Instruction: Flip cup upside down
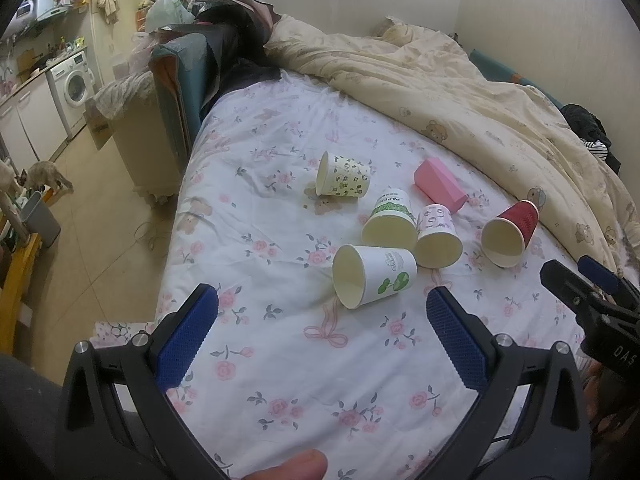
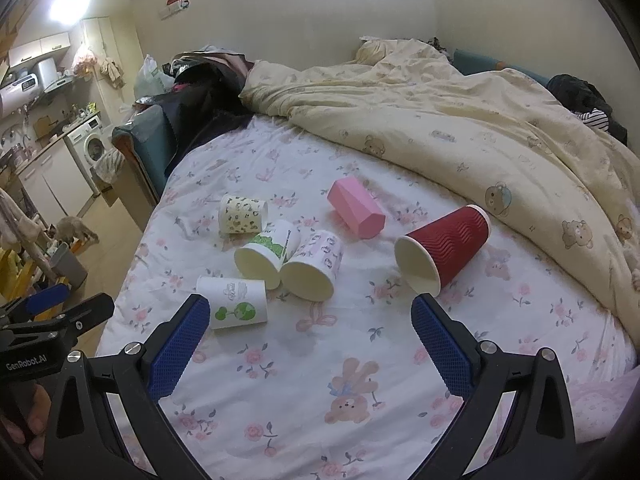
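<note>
Left wrist view shows the left gripper [image 1: 322, 306] spread wide and empty low in the frame, above a floral bed sheet [image 1: 280, 360], with a thumb tip [image 1: 292, 466] at the bottom edge that the other camera does not catch. Just beyond its fingertips, at frame centre, lies the white cup with a green tree print [image 1: 372, 276] on its side, mouth toward the lower left. Behind it, touching one another, lie the green-banded cup [image 1: 390, 220] and the pink-patterned cup [image 1: 436, 236], both with mouths toward the camera; the yellow-patterned cup [image 1: 342, 176] lies apart, up and to the left, and the pink faceted cup [image 1: 440, 184] up and to the right. The red ribbed cup [image 1: 508, 232] lies on its side at the right, near the cream quilt [image 1: 440, 92]. A cat [image 1: 48, 174] stands on the floor at the left edge, below a washing machine [image 1: 74, 82]. The right wrist view puts the red ribbed cup [image 2: 444, 248] much larger, right of centre, just past the wide, empty right gripper [image 2: 310, 312], its mouth facing the lower left. There the tree-print cup [image 2: 234, 304] sits beside the gripper's left fingertip, and the left gripper [image 2: 60, 316] pokes in at the lower left edge. No cup stands upright in either view.
</note>
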Motion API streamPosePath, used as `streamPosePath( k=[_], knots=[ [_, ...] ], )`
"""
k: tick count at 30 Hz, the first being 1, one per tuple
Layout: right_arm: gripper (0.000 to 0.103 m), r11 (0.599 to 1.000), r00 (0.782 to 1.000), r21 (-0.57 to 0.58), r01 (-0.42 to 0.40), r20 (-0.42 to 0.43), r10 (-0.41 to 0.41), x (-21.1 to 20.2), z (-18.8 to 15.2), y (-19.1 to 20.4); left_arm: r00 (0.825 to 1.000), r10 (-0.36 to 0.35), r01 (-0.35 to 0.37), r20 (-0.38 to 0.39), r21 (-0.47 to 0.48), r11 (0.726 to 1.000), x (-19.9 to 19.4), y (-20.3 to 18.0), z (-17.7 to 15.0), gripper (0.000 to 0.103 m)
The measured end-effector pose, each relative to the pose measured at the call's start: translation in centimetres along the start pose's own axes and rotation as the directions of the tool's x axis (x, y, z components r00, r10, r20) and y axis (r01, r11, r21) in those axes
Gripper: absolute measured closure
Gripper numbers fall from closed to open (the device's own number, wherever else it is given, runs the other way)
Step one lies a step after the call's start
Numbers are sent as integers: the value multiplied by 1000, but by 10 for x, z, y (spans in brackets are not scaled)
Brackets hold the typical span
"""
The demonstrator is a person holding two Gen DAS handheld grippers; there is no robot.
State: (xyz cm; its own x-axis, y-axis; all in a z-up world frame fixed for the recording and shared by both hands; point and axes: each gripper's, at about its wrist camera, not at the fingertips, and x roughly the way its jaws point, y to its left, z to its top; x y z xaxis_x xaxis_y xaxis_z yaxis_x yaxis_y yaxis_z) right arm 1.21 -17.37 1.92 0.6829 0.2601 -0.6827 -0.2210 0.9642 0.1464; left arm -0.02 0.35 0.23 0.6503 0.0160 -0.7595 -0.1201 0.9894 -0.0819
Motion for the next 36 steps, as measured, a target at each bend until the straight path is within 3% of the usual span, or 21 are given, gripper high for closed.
streamPosePath(
  k=[36],
  knots=[
    [0, 1000, 1000, 17, -11, -22, 11, 4, -1, -2, 1000, -4, 4, -8, 18, 1000, 4, -7, -2, 0]
  ],
)
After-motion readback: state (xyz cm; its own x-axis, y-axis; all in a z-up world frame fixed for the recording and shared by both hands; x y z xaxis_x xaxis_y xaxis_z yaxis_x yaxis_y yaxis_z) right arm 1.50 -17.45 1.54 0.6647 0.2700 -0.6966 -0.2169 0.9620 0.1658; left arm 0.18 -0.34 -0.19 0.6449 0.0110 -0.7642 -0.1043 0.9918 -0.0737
